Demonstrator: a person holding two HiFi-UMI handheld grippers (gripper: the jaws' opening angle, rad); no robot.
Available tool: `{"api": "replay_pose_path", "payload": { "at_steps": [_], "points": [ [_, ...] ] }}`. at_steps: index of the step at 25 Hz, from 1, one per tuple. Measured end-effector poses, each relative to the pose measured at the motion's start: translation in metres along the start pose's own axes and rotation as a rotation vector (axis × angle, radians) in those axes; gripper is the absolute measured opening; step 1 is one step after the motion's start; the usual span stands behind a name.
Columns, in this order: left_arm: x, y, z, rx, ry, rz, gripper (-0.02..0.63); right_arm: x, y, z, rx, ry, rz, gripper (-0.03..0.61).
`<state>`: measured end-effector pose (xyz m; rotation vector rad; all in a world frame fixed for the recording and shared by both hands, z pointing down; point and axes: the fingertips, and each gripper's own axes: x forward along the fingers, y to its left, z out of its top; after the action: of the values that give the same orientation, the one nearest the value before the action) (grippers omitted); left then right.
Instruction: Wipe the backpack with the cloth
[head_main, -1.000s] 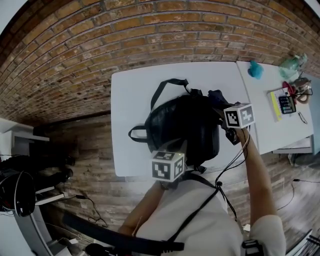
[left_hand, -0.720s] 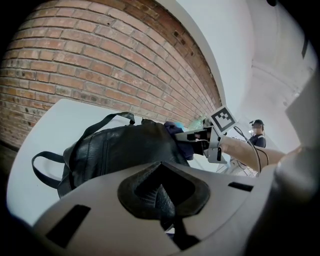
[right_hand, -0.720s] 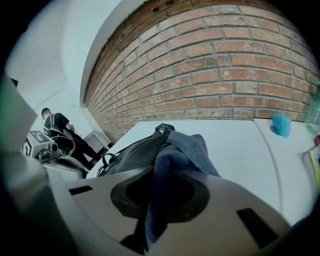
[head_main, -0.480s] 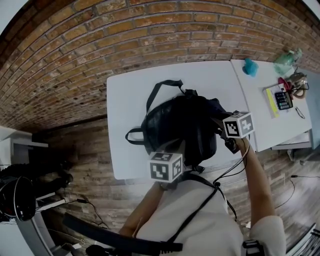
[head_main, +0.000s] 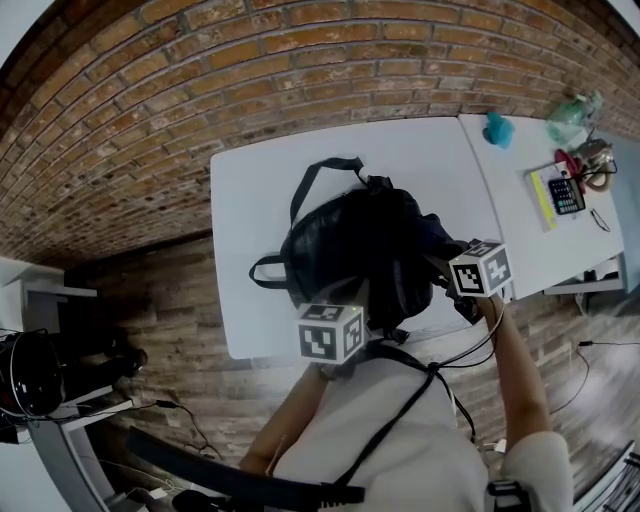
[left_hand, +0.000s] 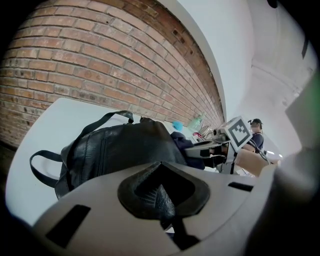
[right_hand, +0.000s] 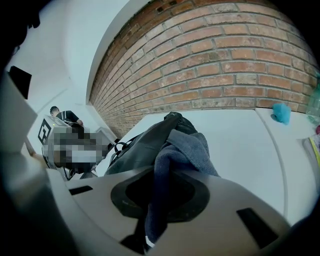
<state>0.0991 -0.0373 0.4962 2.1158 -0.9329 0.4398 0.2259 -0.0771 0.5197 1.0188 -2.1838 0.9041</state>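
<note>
Cloth (right_hand: 186, 149) clenched in right claw (right_hand: 153, 209), against backpack (head_main: 345, 250) | left claw (left_hand: 163, 196) seemingly pinching backpack

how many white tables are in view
2: one table under the backpack, the second table right beside it, with a teal object on it. Others may sit outside the frame.

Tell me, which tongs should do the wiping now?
Right, probably. The right tongs are shut on the cloth, which drapes against the backpack. The left tongs grip the backpack's near edge, seemingly steadying it.
</note>
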Motion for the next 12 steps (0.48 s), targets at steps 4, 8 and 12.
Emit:
{"api": "replay_pose_path", "payload": {
  "at_steps": [4,8,12],
  "points": [
    [0.001,0.0,-0.001,0.001,0.002,-0.002,0.005,-0.005,0.007,-0.011,0.01,0.008,0.013,0.047],
    [0.002,0.0,-0.001,-0.002,0.003,-0.002,0.005,-0.011,0.016,-0.024,0.013,0.019,0.024,0.048],
    [0.003,-0.001,0.0,-0.002,0.005,-0.001,0.005,-0.016,0.025,-0.036,0.02,0.046,0.051,0.048]
  ]
}}
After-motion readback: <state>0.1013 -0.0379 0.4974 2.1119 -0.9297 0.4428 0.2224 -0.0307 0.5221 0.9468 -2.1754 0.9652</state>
